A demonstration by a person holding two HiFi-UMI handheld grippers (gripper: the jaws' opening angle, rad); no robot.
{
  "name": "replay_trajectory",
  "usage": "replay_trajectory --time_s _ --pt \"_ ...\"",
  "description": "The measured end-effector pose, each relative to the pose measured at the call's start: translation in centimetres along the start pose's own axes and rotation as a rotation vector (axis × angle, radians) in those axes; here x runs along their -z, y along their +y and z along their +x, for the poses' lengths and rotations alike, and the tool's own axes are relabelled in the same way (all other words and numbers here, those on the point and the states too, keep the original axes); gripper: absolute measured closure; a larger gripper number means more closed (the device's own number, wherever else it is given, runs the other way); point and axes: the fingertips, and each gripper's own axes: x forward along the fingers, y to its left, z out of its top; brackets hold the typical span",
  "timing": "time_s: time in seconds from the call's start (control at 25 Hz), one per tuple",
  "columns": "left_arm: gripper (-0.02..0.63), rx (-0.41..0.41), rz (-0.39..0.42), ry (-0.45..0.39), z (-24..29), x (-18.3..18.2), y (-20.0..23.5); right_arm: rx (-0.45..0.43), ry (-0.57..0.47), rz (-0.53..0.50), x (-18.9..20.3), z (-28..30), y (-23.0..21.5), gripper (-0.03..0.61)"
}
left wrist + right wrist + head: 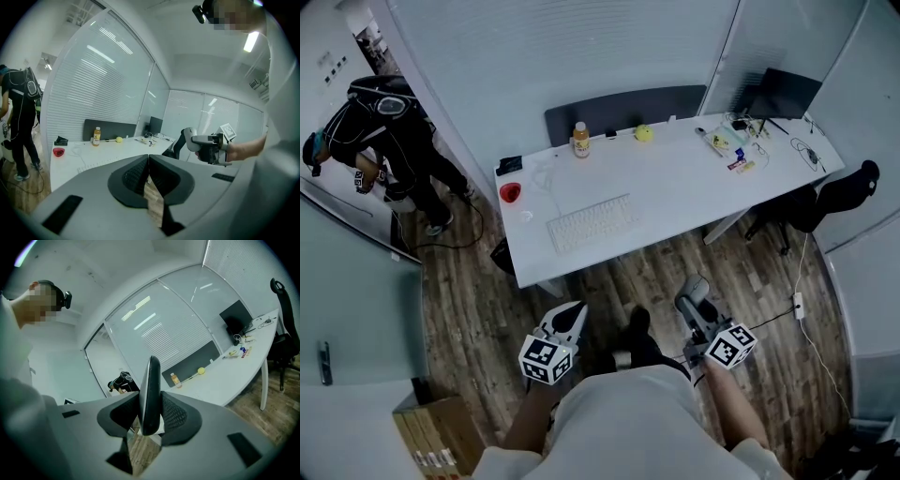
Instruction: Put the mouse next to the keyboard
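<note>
the fingers of the right gripper (150,414) are squeezing the mouse (150,380) by its thin sides, at the bottom middle of the frame, well apart from the keyboard (591,222) on the tabletop (675,187). it could be slipping out and falling onto the floor (609,281). the left gripper (149,164) is keeping its fingers pressed together, holding nothing.

Wearing a white top (628,422); showing grey left gripper (574,314) and right gripper (694,298), black-and-white marker cubes (546,359) sitting behind dark ribbed fingers (133,176).

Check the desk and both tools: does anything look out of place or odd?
Nothing looks spilled or damaged. One oddity: the mouse sits edge-on, clamped in the right tool, back from the desk over the wood floor. The keyboard lies flat on the desk, roughly square with its front edge.
</note>
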Motion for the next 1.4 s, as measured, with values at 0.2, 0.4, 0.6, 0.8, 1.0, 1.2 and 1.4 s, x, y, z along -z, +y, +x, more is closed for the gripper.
replay_trajectory --time_s 0.2,0.4,0.6,0.8,1.0,1.2,1.4 --pt "0.595 -0.033 0.0 -0.01 2.3 -1.4 0.7 -0.039 0.01 -0.007 -2.0 2.4 -2.0 0.428" --pt "0.595 -0.077 -0.005 -0.02 5.3 -3.1 1.8 -0.082 0.033 -0.017 -4.3 5.4 -4.6 0.428" --pt "0.595 -0.124 -0.019 -0.019 8.1 -4.2 2.6 -0.123 0.067 -0.017 -6.1 8.2 -7.2 0.428" --pt "0.595 -0.169 -0.036 -0.012 10.5 -4.9 3.0 -0.171 0.107 -0.008 -7.5 10.7 -9.3 0.428" --pt "0.595 -0.219 -0.05 -0.004 12.8 -5.5 3.6 -0.213 0.157 0.003 -8.3 13.2 -11.5 0.428" --pt "0.595 -0.269 -0.05 0.005 14.6 -5.6 4.1 -0.248 0.215 -0.004 -8.4 14.9 -13.3 0.428" --pt "0.595 -0.305 -0.057 0.031 16.3 -5.1 4.8 -0.256 0.263 -0.027 -8.6 16.8 -15.4 0.428"
